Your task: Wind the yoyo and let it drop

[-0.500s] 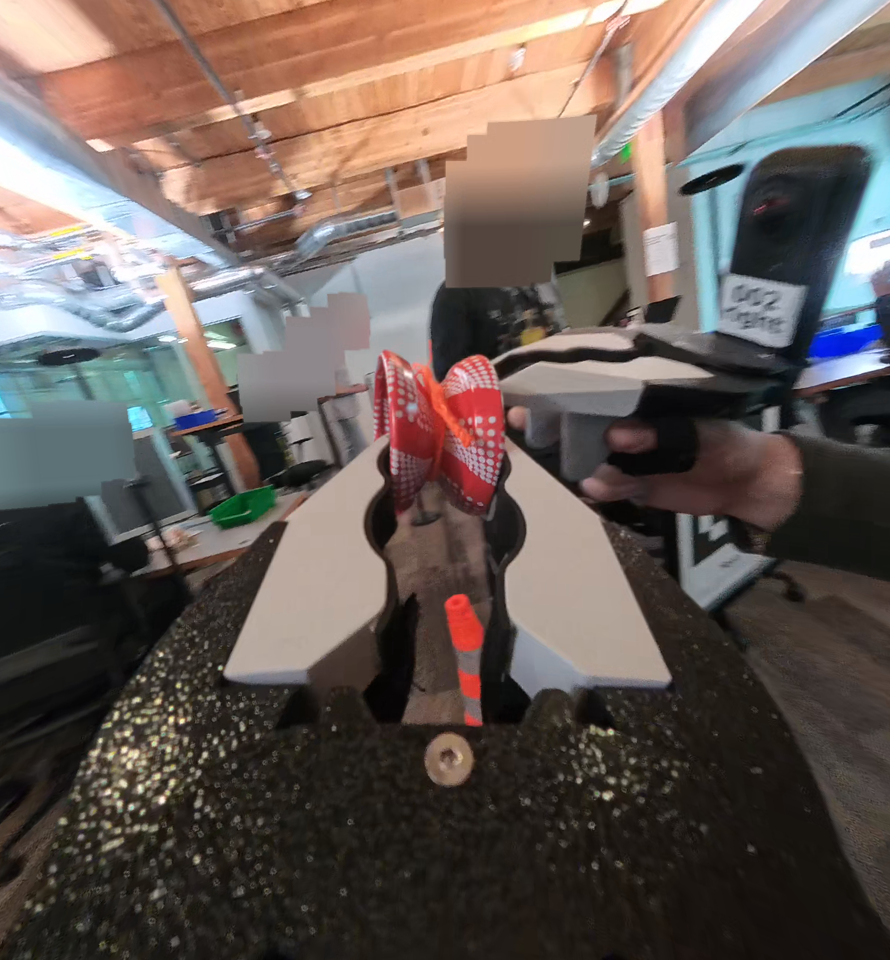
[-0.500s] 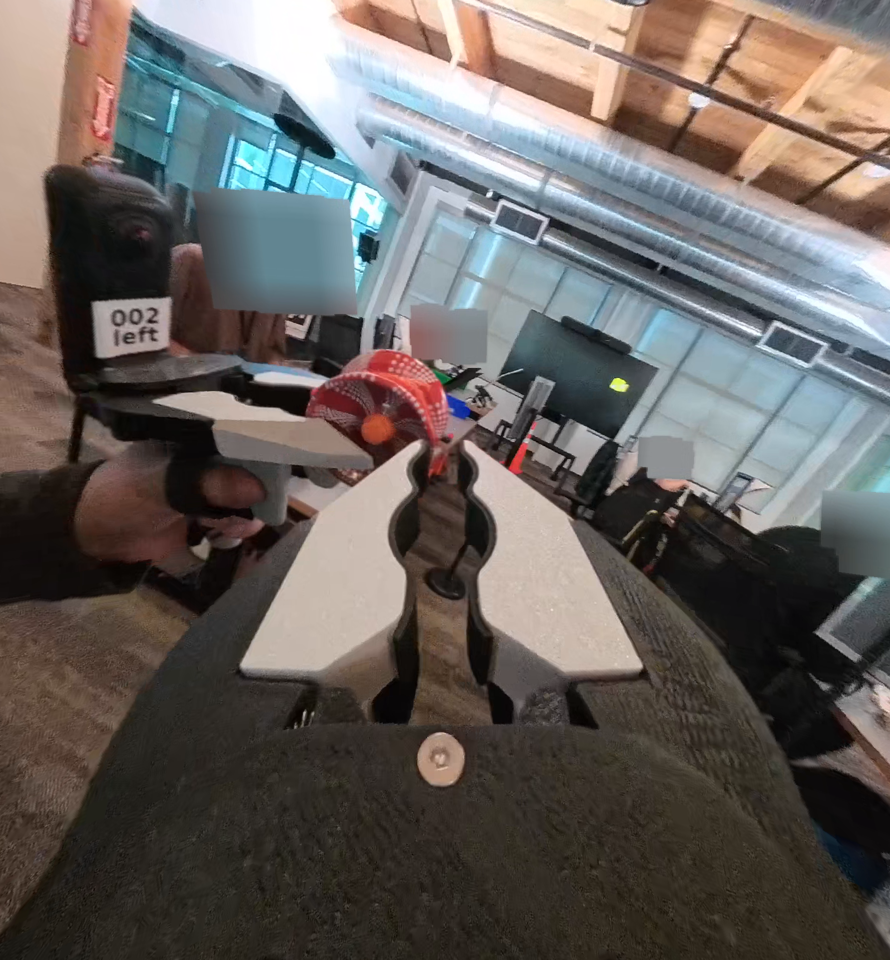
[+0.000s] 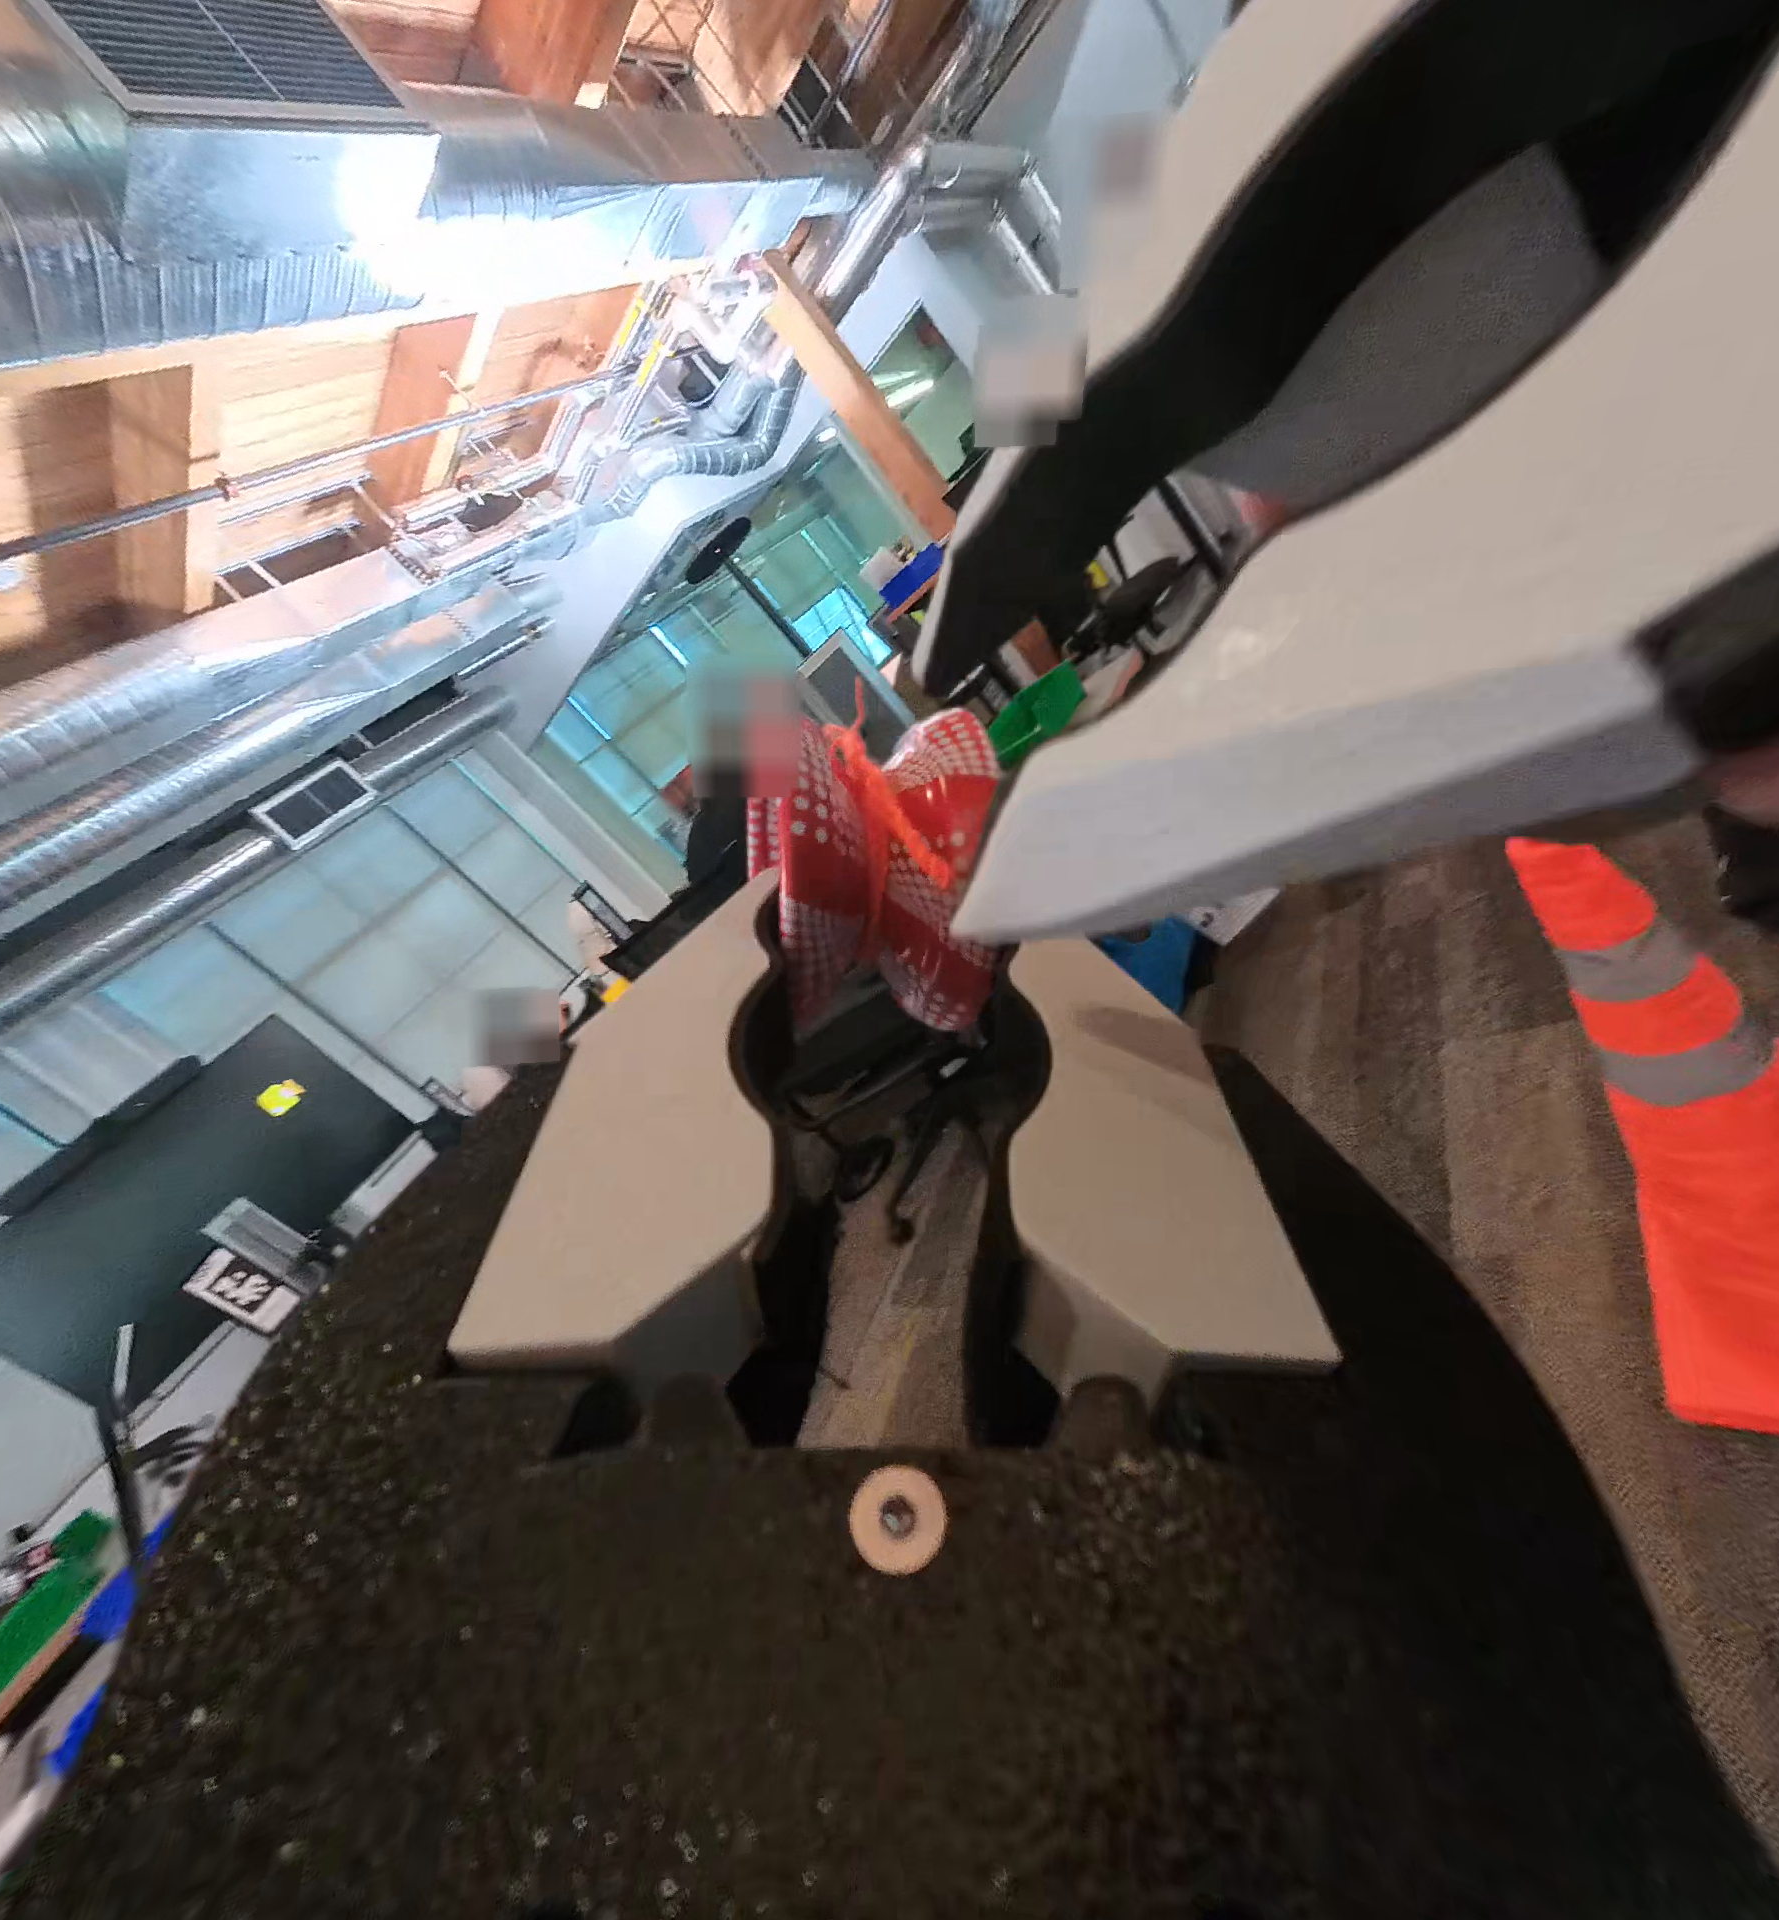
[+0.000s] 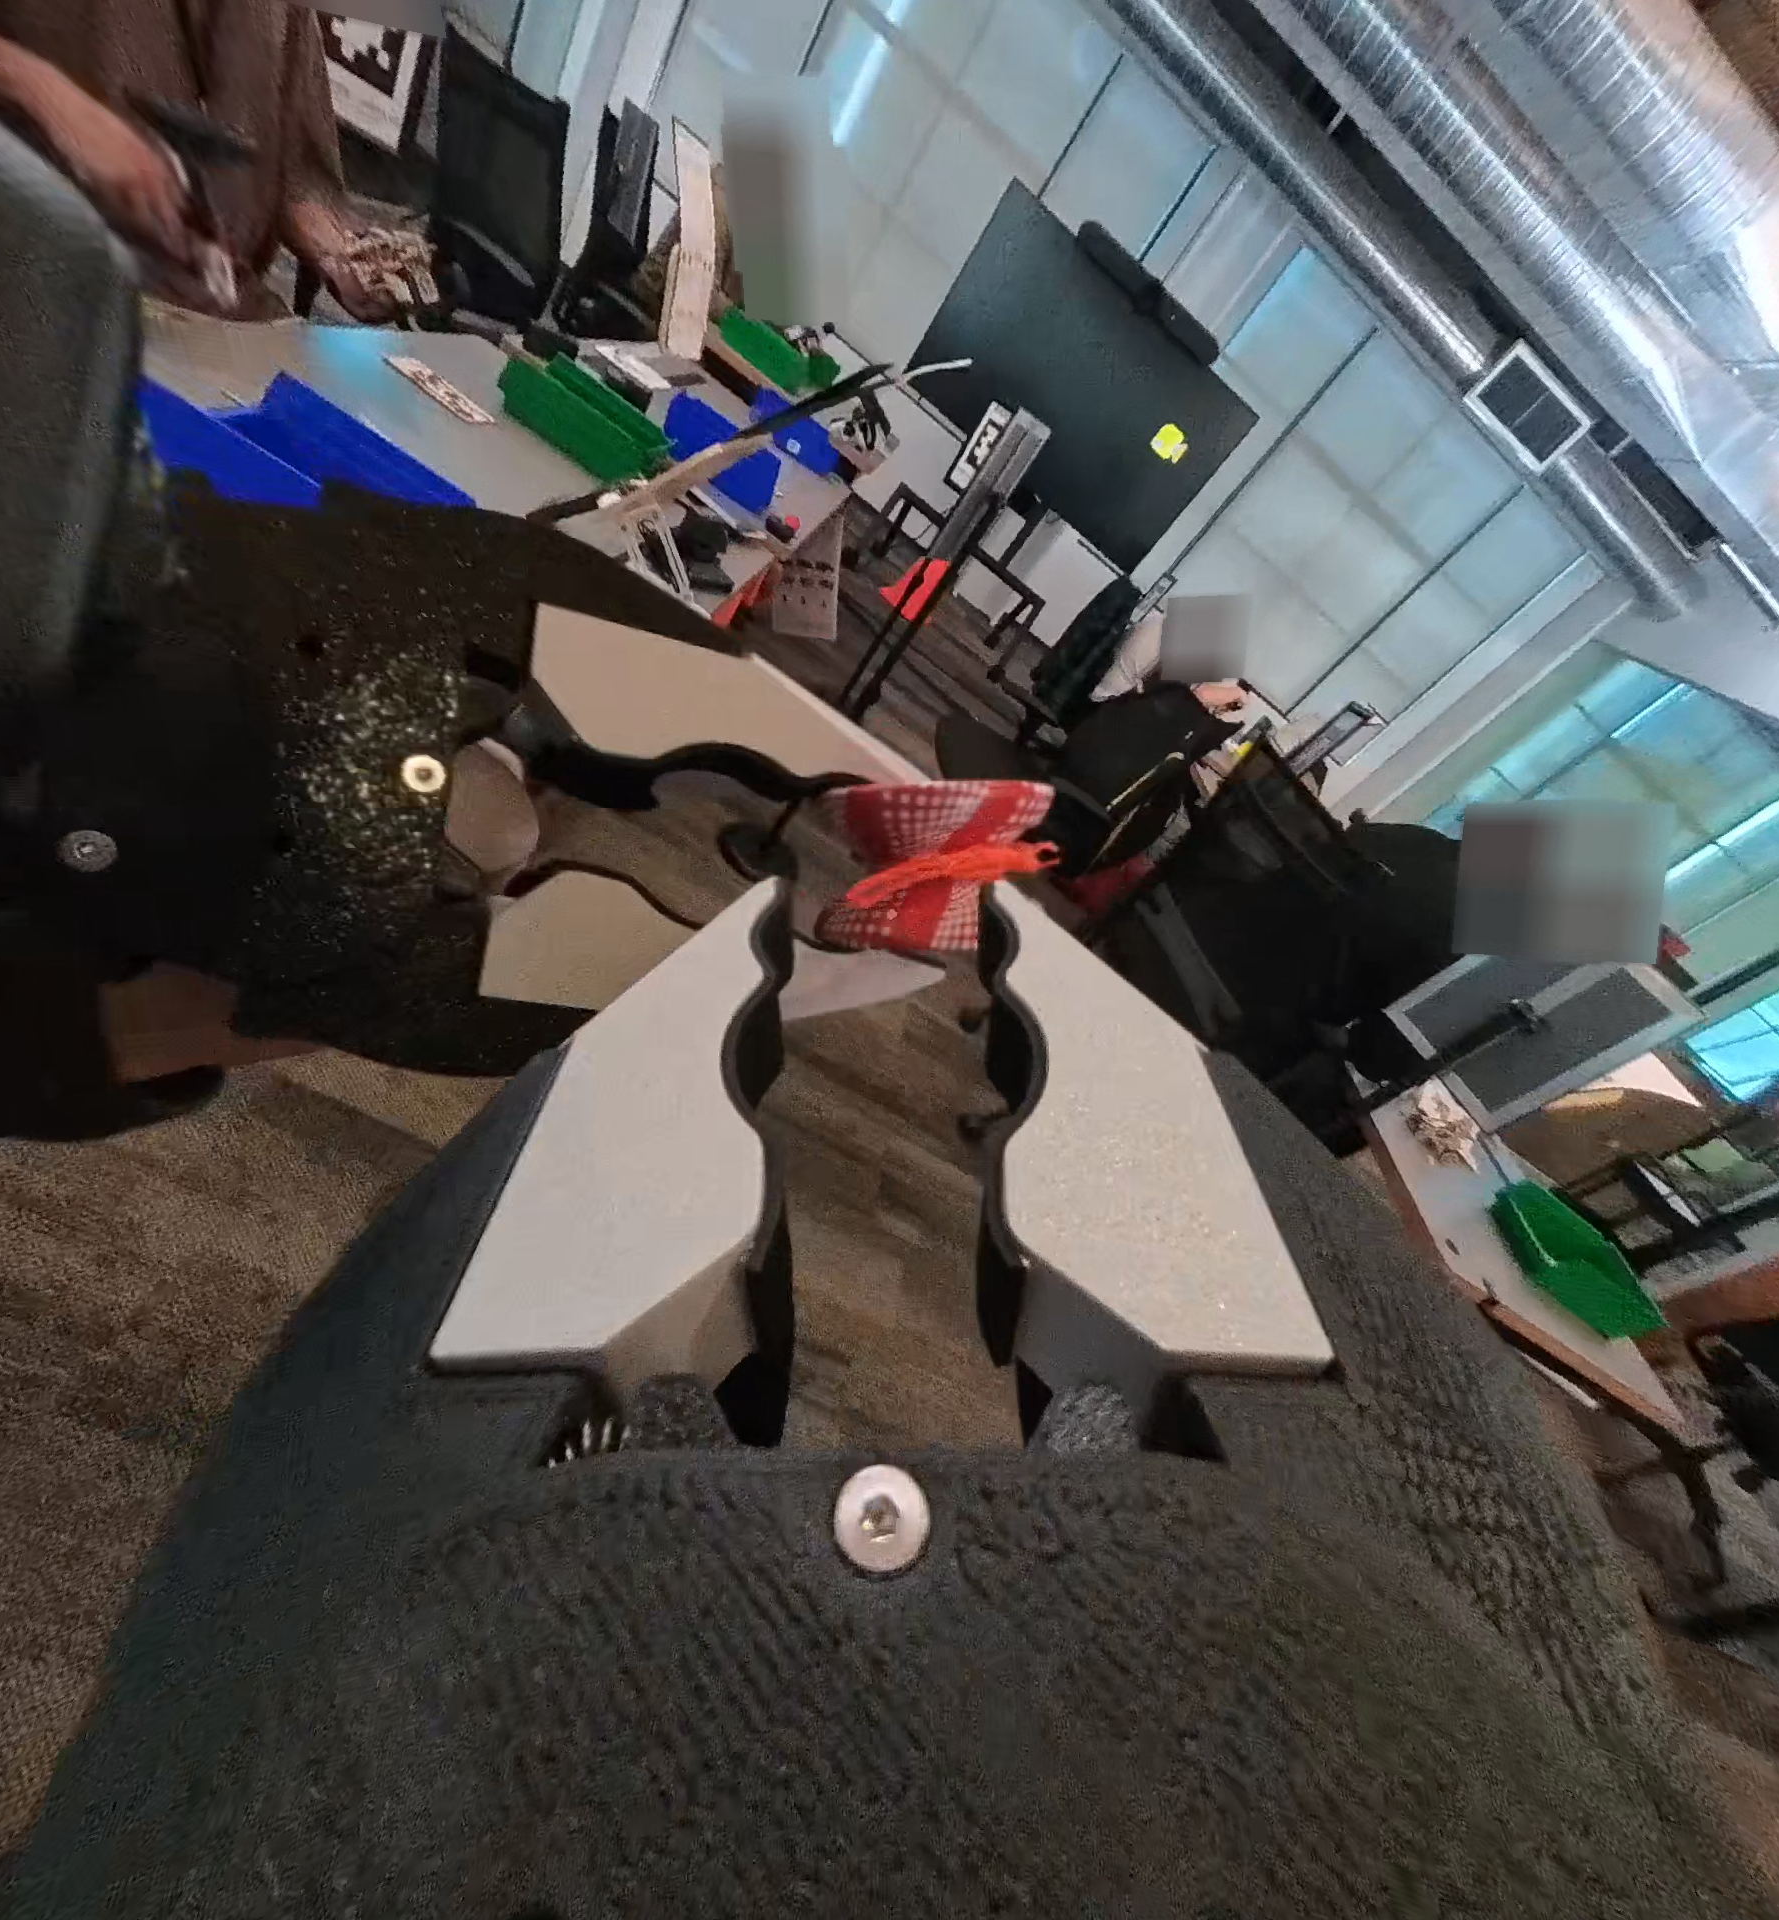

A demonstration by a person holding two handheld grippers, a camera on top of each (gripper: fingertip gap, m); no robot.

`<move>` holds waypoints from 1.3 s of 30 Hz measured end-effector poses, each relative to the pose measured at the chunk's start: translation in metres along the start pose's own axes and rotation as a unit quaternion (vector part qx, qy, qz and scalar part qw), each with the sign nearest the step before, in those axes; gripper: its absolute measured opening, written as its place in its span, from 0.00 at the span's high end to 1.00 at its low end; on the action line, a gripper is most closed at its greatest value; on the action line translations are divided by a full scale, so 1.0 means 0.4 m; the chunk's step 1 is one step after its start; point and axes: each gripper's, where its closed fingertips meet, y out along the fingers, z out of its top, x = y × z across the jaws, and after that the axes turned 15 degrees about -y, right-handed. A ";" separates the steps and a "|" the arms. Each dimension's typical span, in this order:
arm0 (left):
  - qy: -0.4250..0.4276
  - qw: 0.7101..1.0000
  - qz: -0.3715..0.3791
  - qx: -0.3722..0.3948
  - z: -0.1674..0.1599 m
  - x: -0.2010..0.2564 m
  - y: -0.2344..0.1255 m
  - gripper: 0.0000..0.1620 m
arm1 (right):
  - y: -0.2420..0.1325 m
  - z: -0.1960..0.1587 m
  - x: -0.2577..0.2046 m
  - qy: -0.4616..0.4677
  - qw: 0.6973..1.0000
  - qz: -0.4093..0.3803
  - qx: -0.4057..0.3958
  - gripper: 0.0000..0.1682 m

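- Left wrist view: the left gripper (image 3: 890,935) held the red yoyo (image 3: 880,883) by its two outer faces at the fingertips, so its jaws were closed on the yoyo. The orange string (image 3: 880,805) sat bunched in the groove between the two halves, with a loose end sticking up. The right gripper (image 3: 978,810) came in from the upper right, one finger tip just beside the right half of the yoyo. An orange cone (image 3: 1695,1091) stood on the carpet to the right, well apart.
- Right wrist view: the yoyo (image 4: 932,878) was just beyond the tips of the right gripper (image 4: 880,914), and the string (image 4: 952,864) lay across the groove, facing this camera. The jaws of this gripper stood apart with nothing between them — it was open. The left gripper (image 4: 864,873) reached in from the left and pinched the yoyo top and bottom.
- Advice for the step, as I judge it: the winding seemed unfinished, because the string looked loose and tangled, not flat in the groove.
- The left grip should stay on the faces only, so the groove is free.
- The right gripper should close on the loose end — not on the yoyo — and lay the turns tight.
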 end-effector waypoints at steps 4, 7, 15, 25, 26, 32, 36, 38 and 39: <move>0.027 1.000 0.015 -0.004 0.000 0.002 -0.002 0.80 | 0.019 -0.012 0.001 -0.010 1.000 -0.018 -0.022 0.81; 0.039 0.999 0.021 -0.008 0.000 0.004 -0.001 0.80 | 0.035 -0.028 0.002 -0.014 0.999 -0.025 -0.041 0.84; 0.043 0.999 0.010 -0.018 -0.020 0.024 0.004 0.80 | 0.047 -0.051 0.007 -0.002 0.997 -0.046 -0.066 1.00; -0.006 0.999 0.030 -0.017 -0.053 -0.013 0.004 0.80 | 0.040 -0.040 0.068 -0.069 0.990 -0.113 -0.043 1.00; -0.022 0.999 0.035 -0.009 -0.057 -0.023 0.003 0.80 | 0.049 -0.032 0.079 -0.079 0.989 -0.118 -0.036 1.00; -0.167 0.985 0.033 0.008 -0.137 -0.083 0.009 0.66 | 0.189 0.014 0.100 -0.112 0.989 -0.098 -0.003 1.00; -0.267 0.963 -0.027 -0.040 -0.249 -0.088 -0.038 0.41 | 0.261 0.000 0.089 -0.111 0.991 -0.075 -0.009 1.00; -0.283 0.957 -0.035 -0.052 -0.306 -0.112 -0.113 0.40 | 0.276 -0.022 0.068 -0.100 0.993 -0.057 -0.018 1.00; -0.293 0.953 -0.034 -0.065 -0.338 -0.129 -0.152 0.39 | 0.280 -0.033 0.055 -0.096 0.994 -0.048 -0.022 1.00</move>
